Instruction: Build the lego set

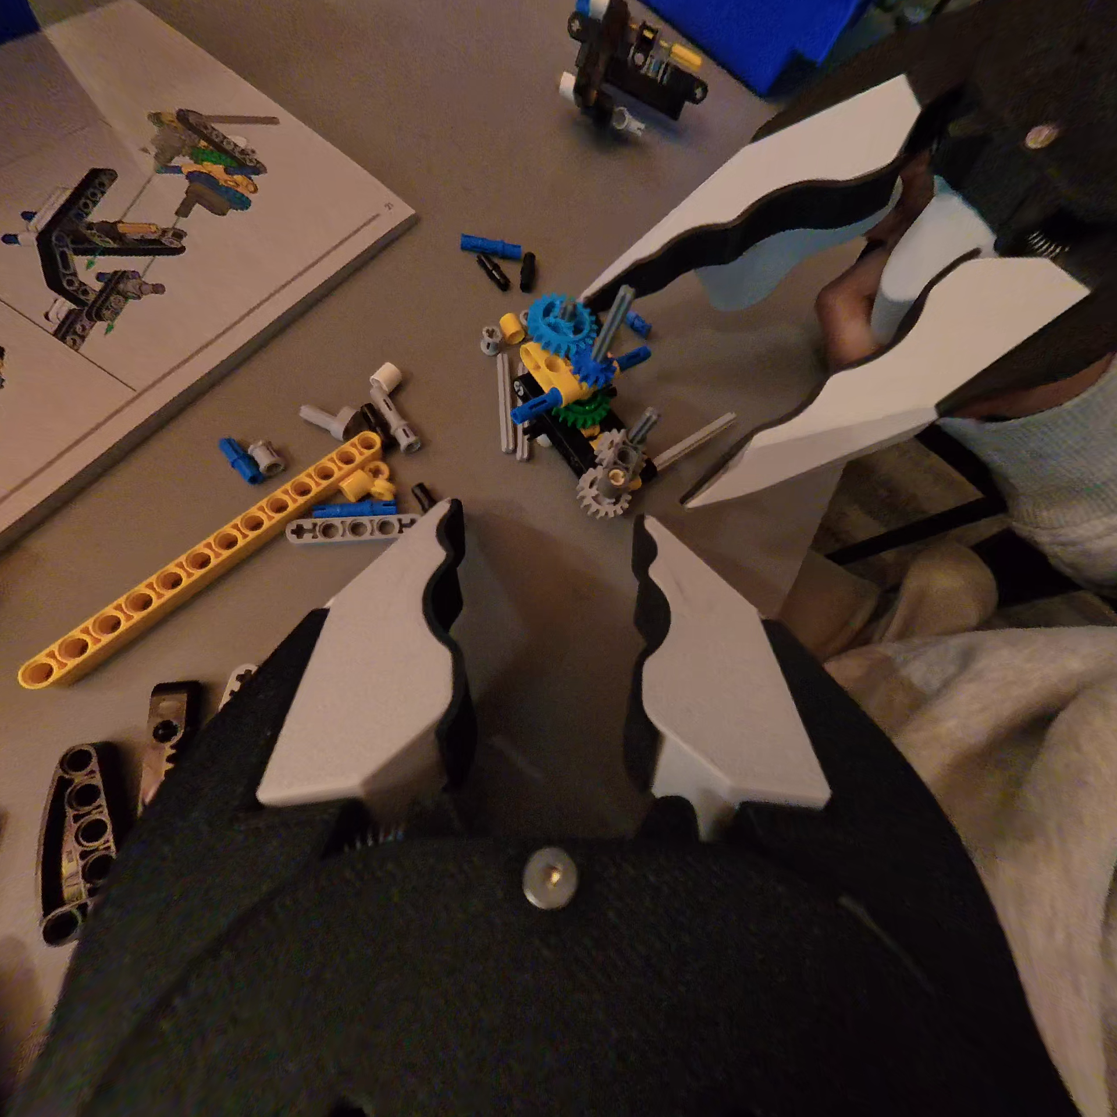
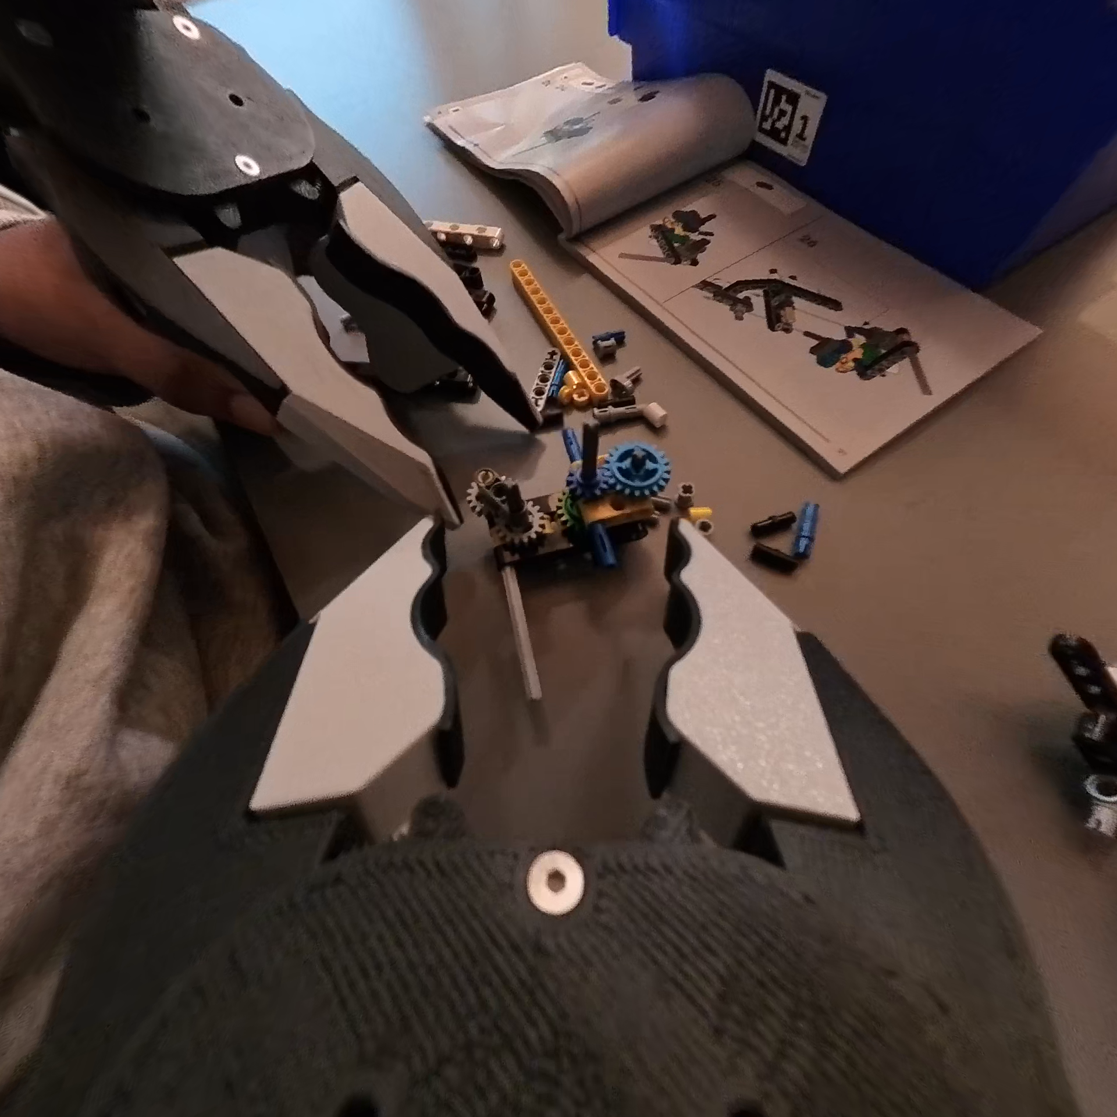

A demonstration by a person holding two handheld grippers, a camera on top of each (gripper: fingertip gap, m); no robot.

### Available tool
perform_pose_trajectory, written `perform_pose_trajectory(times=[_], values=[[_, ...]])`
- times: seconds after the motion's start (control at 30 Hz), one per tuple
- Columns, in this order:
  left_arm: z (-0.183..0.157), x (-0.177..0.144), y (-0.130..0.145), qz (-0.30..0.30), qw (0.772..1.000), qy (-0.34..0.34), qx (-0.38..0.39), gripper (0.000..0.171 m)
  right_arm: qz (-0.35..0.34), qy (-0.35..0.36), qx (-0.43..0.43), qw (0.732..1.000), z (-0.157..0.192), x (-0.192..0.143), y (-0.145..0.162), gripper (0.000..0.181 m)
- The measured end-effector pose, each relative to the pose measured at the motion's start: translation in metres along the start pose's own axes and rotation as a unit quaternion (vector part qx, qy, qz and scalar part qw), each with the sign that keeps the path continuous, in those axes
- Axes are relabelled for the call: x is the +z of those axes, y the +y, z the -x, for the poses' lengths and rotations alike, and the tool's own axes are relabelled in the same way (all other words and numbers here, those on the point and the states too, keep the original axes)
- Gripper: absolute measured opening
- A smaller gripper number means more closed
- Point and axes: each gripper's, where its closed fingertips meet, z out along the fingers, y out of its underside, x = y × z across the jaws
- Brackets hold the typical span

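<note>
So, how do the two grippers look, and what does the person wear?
Both the left gripper and the right gripper have pale grey fingers lined with wavy black pads, on a black textured body with a silver screw in the middle. No cables show. The person wears a light knit sleeve.
</note>
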Motion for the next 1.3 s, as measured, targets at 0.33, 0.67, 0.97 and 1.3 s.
perform_pose_trajectory(times=[0.33,0.67,0.97,1.3], values=[[0.010,-0.002,-0.009,-0.021,0.996,-0.067,0.048,0.048,0.020,-0.006,-0.025,0.999,0.007,0.004,0.006,0.063],[0.016,0.000,-0.014,-0.023,0.994,-0.087,0.063,0.041,0.022,0.004,-0.024,0.999,0.005,0.004,0.006,0.043],[0.015,0.001,-0.014,-0.022,0.994,-0.084,0.063,0.042,0.024,0.009,-0.025,0.999,0.004,0.004,0.007,0.042],[0.014,0.001,-0.014,-0.022,0.994,-0.085,0.068,0.042,0.027,0.013,-0.029,0.999,0.004,0.005,0.008,0.043]])
